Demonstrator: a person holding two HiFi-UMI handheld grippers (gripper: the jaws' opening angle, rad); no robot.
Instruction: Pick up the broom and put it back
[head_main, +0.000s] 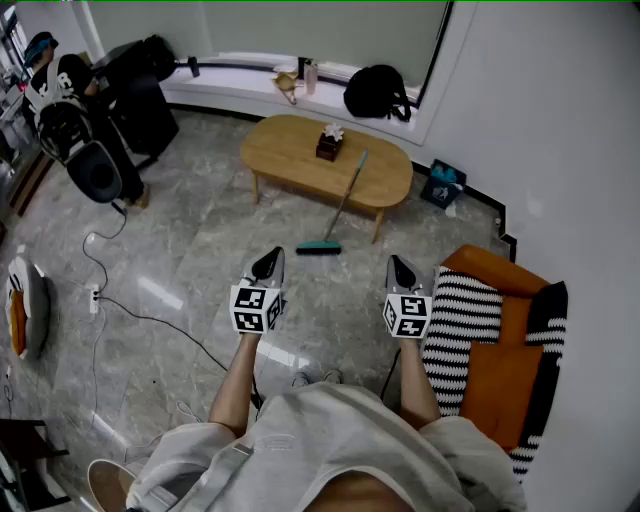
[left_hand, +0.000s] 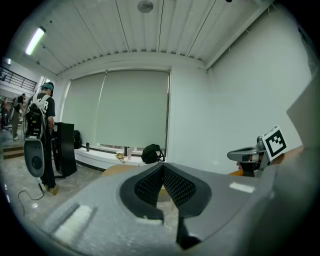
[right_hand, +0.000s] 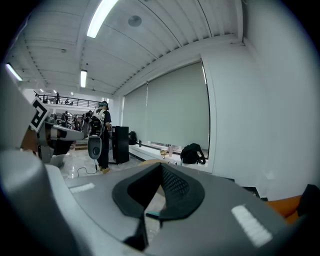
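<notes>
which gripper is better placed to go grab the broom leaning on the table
Left, by a small margin. In the head view the brush end of the broom lies nearer the left gripper than the right gripper. Both are shut and empty, so either would have to open first.

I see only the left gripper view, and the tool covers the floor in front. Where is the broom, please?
Observer: The broom leans on the wooden table, with its head on the floor, straight ahead.
Operator: Is the right tool free?
Observer: Yes, the right tool is shut with nothing in it.
Operator: Is anything near the handle?
Observer: A small box with a flower stands on the table beside the handle's top end.
</notes>
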